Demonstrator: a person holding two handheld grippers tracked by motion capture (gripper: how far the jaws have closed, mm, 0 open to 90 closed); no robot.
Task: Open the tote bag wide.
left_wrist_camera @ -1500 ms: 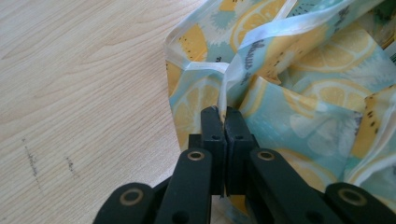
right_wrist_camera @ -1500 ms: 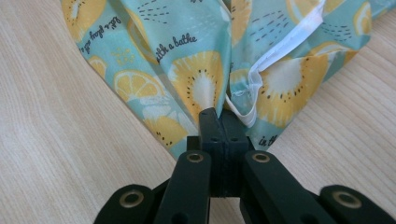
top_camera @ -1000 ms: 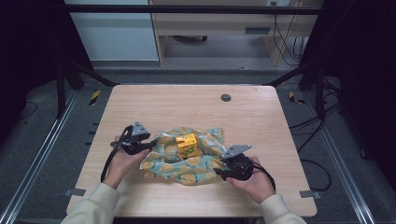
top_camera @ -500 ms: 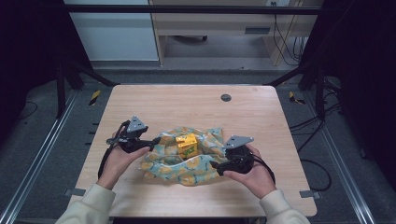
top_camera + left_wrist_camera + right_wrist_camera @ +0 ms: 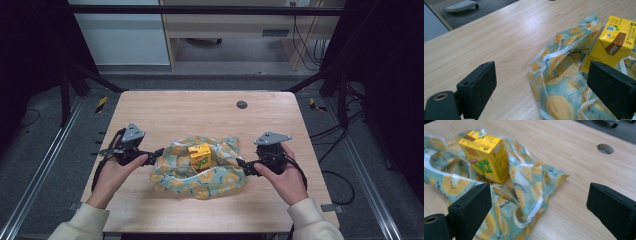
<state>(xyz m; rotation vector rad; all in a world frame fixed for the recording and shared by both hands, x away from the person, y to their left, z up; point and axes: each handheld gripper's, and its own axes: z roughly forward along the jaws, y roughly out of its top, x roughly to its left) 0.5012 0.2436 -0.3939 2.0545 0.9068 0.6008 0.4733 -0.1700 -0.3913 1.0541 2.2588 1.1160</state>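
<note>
Grippers have drawn apart since a second ago, when both were pressed to the cloth's edges: the left gripper [image 5: 156, 153] now sits just off the left edge of the lemon-print bag [image 5: 200, 167], the right gripper [image 5: 243, 165] near its right edge. Both have their jaws spread wide with nothing between them, as the left gripper [image 5: 541, 87] and right gripper [image 5: 539, 205] views show. The bag lies crumpled and open on the wooden table [image 5: 200, 112]; a yellow drink carton [image 5: 199, 155] stands upright in its folds, where it stood before. Bare tabletop stretches beyond the bag to the far edge, broken by a small round cable hole [image 5: 242, 104]. Less room remains along the near edge.
</note>
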